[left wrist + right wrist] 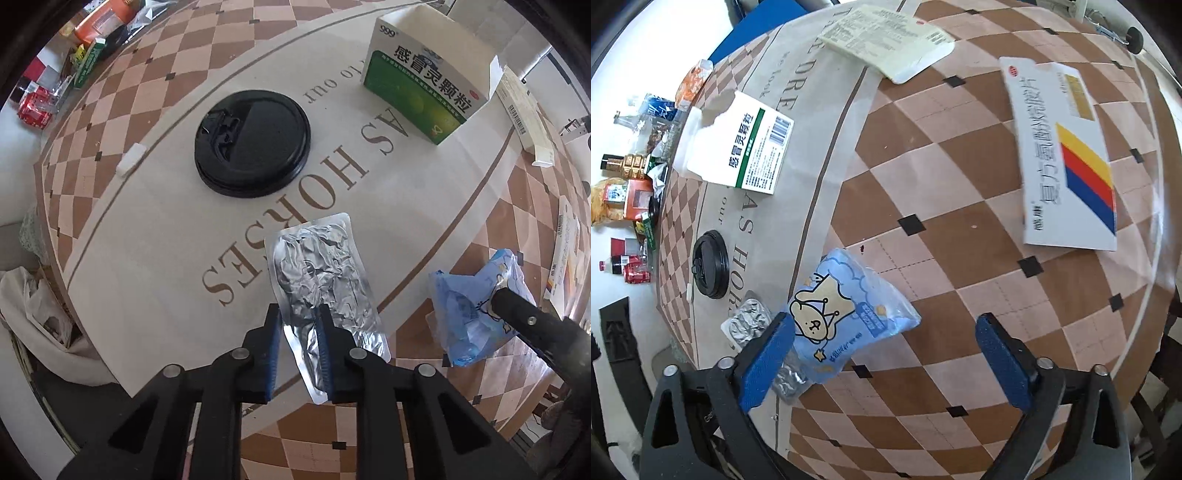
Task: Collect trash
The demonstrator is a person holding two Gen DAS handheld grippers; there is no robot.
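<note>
Foil pack [325, 280] sits pinched in the left hand-held gripper [297, 339], while the right hand-held gripper [886, 347] stands spread around a blue packet [846, 314] on the bench [960, 184].

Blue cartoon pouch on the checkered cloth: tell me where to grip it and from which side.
Grip the blue pouch across its narrow width near the lower end, coming from above. It lies nearly flat on the tablecloth, puffed in the middle, so the soft body should pinch. The right gripper already straddles it, jaws open. Avoid catching the foil blister pack underneath.
</note>
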